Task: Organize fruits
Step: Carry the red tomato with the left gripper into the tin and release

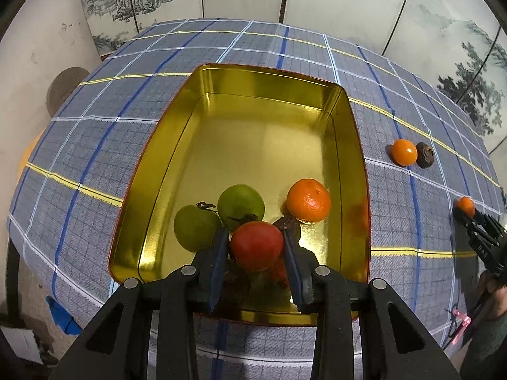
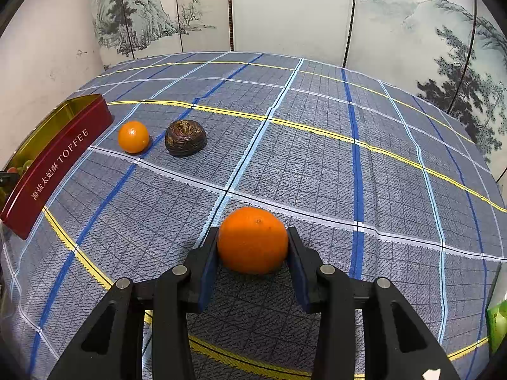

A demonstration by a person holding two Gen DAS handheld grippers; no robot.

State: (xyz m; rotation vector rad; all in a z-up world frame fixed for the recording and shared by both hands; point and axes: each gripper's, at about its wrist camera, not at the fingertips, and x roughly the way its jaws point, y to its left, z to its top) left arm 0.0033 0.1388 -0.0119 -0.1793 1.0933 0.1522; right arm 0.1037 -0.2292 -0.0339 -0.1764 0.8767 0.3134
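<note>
a checked blue-grey tablecloth [image 2: 317,164] with yellow, white and blue lines covers the table, a painted folding screen [image 2: 285,9] standing behind it. on the cloth sits a tin [image 1: 196,120], shiny gold inside and dark red outside, with "toffee" lettered in white on its side. in its near end lie two green fruits [image 1: 218,215], touching each other, and an orange [image 1: 309,201] just beside them; a dark lump [image 1: 290,223] between the orange and the gripper is too hidden to name. the left gripper [image 1: 256,243] hangs over the tin's near end, its fingers clenched on a red fruit [image 1: 256,245], which blocks whatever lies beneath it. the right gripper [image 2: 253,243] is closed around a second orange [image 2: 253,240], smooth and bright, low over the cloth well apart from the tin; whether it touches the cloth cannot be told. further off, near the tin's red wall, a smaller orange [image 2: 133,136] rests just beside a wrinkled brown fruit [image 2: 185,137]. a green object [image 2: 497,323] is cut off at the right edge.
</note>
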